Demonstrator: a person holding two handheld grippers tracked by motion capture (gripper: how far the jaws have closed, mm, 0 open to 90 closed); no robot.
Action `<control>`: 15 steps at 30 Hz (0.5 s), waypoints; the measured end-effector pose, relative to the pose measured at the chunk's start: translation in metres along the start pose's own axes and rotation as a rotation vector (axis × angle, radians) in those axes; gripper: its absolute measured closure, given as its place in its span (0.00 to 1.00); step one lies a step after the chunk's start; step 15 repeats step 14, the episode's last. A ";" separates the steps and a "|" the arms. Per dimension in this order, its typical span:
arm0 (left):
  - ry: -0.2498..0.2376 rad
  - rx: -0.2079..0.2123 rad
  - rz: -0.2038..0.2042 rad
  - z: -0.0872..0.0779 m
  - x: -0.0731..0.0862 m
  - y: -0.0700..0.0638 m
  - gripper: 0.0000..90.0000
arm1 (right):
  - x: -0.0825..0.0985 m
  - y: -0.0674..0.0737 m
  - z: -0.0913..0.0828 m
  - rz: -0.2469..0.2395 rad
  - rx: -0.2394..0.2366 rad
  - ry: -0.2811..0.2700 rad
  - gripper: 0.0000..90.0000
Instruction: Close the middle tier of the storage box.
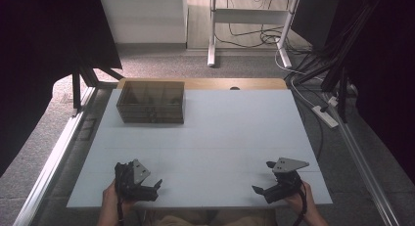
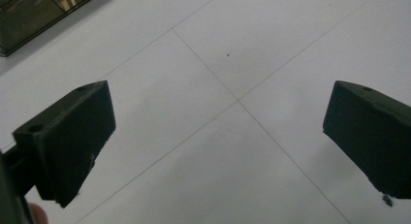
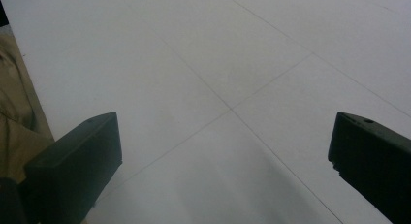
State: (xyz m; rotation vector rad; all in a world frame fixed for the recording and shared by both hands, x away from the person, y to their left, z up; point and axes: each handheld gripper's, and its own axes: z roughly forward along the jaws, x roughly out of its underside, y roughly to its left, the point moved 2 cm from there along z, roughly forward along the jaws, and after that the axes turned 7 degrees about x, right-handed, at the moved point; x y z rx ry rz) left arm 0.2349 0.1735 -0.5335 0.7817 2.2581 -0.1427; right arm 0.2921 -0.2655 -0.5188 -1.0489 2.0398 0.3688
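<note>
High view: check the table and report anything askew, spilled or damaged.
Nothing stands out. The dark clear box sits squarely at the far left of the white table, with no spill or damage visible. The left gripper and right gripper are open near the front edge, holding nothing.

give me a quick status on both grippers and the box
Left gripper open, empty. Right gripper open, empty. Dark clear box far left, untouched. Nothing between.

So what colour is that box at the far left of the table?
The box is see-through smoky brown, clearest in the high view.
</note>
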 end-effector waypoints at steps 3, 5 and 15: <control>-0.005 0.004 0.010 0.001 0.000 -0.001 0.00 | 0.000 0.000 0.000 -0.001 0.000 0.000 0.00; -0.004 0.010 0.015 0.002 0.000 -0.002 0.00 | 0.000 0.000 0.000 -0.001 0.000 0.000 0.00; -0.012 0.023 0.012 0.004 0.000 0.001 0.00 | 0.001 0.000 0.001 0.001 0.000 0.002 0.00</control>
